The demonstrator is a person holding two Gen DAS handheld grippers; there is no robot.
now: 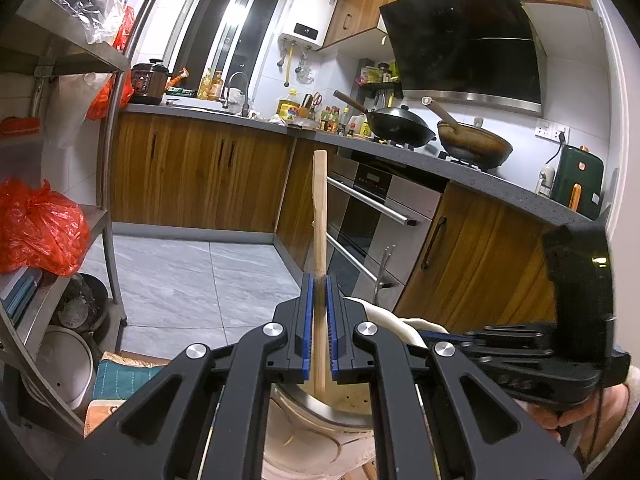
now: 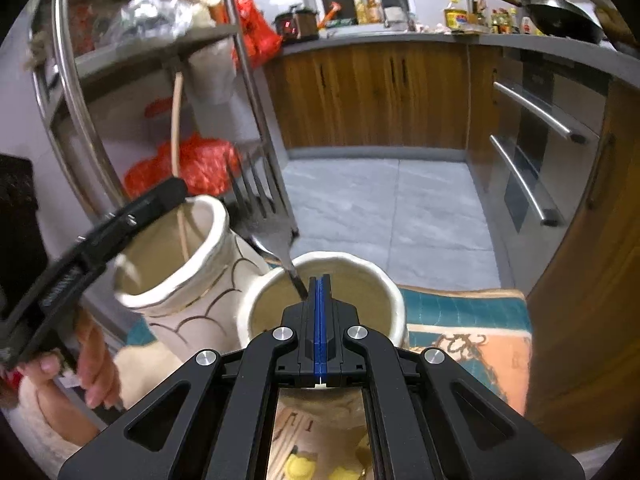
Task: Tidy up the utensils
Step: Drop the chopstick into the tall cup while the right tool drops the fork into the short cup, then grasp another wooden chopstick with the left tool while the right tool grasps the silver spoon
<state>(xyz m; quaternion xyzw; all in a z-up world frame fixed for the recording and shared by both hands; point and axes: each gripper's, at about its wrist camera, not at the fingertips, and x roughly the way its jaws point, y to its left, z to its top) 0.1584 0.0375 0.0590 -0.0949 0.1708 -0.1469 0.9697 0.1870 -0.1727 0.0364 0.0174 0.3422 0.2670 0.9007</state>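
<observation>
You're pinching the light, stiff wooden stick [image 1: 319, 216] mid-shaft in your left gripper [image 1: 319, 300] above the taller ceramic vase [image 2: 176, 264], while your right gripper [image 2: 321, 284], closed flat, is gripping the slippery fork [image 2: 266, 216] by its handle over the shorter pot [image 2: 320, 300].

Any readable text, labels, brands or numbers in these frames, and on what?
Nothing reads clearly.
Water heater display: lit digits, too blurred.
Oven panel: red marks, too small.
Oil bottle label: too small.
Rice cooker panel: unreadable.
</observation>
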